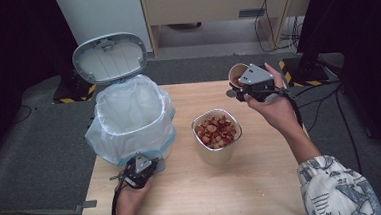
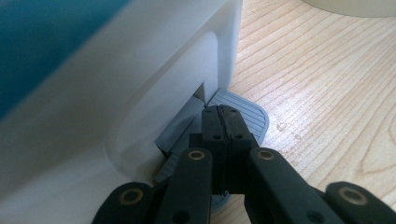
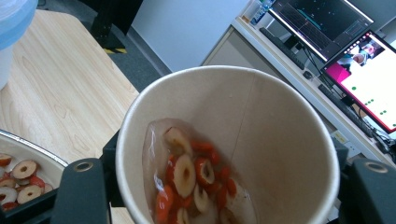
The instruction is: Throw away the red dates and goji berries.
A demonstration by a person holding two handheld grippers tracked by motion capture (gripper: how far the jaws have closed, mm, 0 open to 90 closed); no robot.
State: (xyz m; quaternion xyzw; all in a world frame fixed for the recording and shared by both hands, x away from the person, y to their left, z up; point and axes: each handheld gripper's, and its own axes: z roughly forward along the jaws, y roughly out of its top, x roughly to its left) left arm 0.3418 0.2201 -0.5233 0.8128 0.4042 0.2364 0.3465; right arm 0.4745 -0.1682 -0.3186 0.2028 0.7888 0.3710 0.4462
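A white pedal bin (image 1: 129, 119) with a clear liner stands at the table's left, its grey lid (image 1: 109, 57) raised. My left gripper (image 1: 148, 169) is shut, empty, with its tips pressed down on the bin's grey pedal (image 2: 247, 112) at the base of the bin wall (image 2: 140, 93). My right gripper (image 1: 246, 88) is shut on a paper cup (image 1: 236, 73), held tilted above the table's far right. Inside the cup (image 3: 280, 130) lie dried red and white fruit slices (image 3: 191, 182) in a clear wrapper. A white bowl (image 1: 199, 137) of the same slices stands mid-table.
The wooden table (image 1: 263, 183) has bare board in front of and to the right of the bowl. Its rim (image 3: 28, 142) lies just left of the cup in the right gripper view. A desk with monitors (image 3: 364, 60) stands beyond.
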